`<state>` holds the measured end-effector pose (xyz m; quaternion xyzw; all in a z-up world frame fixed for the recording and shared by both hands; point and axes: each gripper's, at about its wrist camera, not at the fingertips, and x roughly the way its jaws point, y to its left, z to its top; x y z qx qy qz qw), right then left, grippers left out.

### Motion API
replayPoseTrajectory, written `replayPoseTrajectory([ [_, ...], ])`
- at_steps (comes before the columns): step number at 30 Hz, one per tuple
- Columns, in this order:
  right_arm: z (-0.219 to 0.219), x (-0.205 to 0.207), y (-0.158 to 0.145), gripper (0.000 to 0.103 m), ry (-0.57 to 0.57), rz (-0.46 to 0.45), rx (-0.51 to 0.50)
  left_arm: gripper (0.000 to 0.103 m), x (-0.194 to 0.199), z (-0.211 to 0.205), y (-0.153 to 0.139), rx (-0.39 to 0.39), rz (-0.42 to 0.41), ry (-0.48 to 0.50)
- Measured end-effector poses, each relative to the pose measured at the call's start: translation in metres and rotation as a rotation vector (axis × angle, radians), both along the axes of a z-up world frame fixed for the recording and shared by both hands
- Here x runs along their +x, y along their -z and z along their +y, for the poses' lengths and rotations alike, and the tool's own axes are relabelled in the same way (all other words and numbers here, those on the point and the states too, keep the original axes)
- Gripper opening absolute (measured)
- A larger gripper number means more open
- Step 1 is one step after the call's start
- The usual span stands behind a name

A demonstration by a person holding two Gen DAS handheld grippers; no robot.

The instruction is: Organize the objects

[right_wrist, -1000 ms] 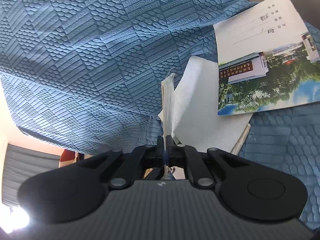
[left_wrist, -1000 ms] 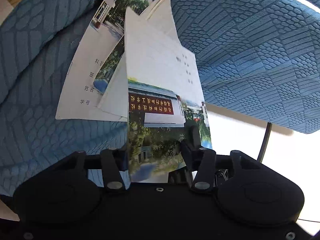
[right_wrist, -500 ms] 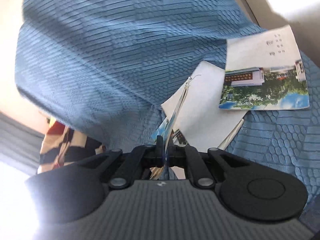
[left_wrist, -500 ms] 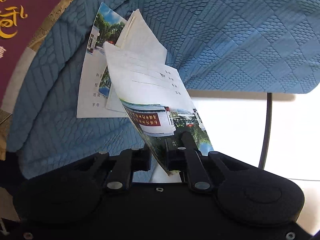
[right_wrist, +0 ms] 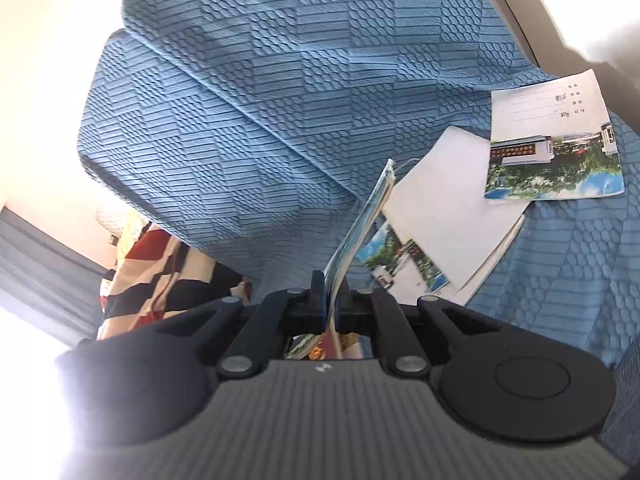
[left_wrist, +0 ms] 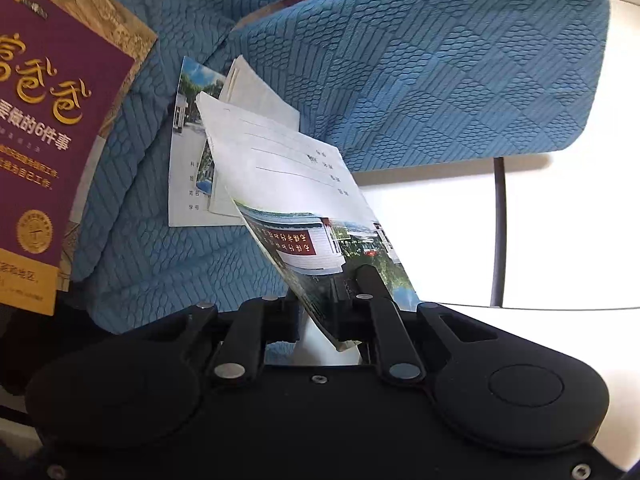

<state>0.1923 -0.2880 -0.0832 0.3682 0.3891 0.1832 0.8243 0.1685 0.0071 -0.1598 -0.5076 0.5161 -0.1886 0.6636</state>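
Notebooks [left_wrist: 208,176] on blue cushion [left_wrist: 440,80]

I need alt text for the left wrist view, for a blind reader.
The left claw grips a notebook by its photo cover, tilted above a blue sofa. More notebooks lie on the seat behind it, with a purple book at left.

A blue textured sofa seat [left_wrist: 168,264] carries the things. On it lie loose exercise booklets [left_wrist: 188,184] near the centre, partly overlapping, and a purple book [left_wrist: 52,152] at nine o'clock from them.
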Motion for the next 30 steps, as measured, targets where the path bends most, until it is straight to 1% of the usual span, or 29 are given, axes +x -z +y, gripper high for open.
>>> replayPoseTrajectory([
  [3, 0.006, -0.009, -0.008, 0.008, 0.002, 0.0, 0.01, 0.012, -0.008, 0.007, -0.016, 0.025, -0.016, 0.009],
  [7, 0.014, -0.017, -0.02, 0.008, -0.014, -0.011, -0.001, 0.012, -0.018, 0.017, -0.032, 0.035, -0.035, 0.006],
  [11, 0.024, -0.021, -0.034, 0.008, -0.032, -0.035, -0.014, 0.013, -0.026, 0.028, -0.041, 0.019, -0.045, -0.005],
  [18, 0.041, -0.028, -0.046, 0.009, -0.038, -0.062, -0.026, 0.013, -0.035, 0.046, -0.059, 0.042, -0.097, -0.005],
  [24, 0.059, -0.033, -0.051, 0.009, -0.058, -0.086, -0.041, 0.013, -0.042, 0.063, -0.066, 0.062, -0.124, -0.009],
  [30, 0.076, -0.04, -0.048, 0.009, -0.077, -0.094, -0.049, 0.013, -0.052, 0.082, -0.063, 0.069, -0.13, -0.018],
])
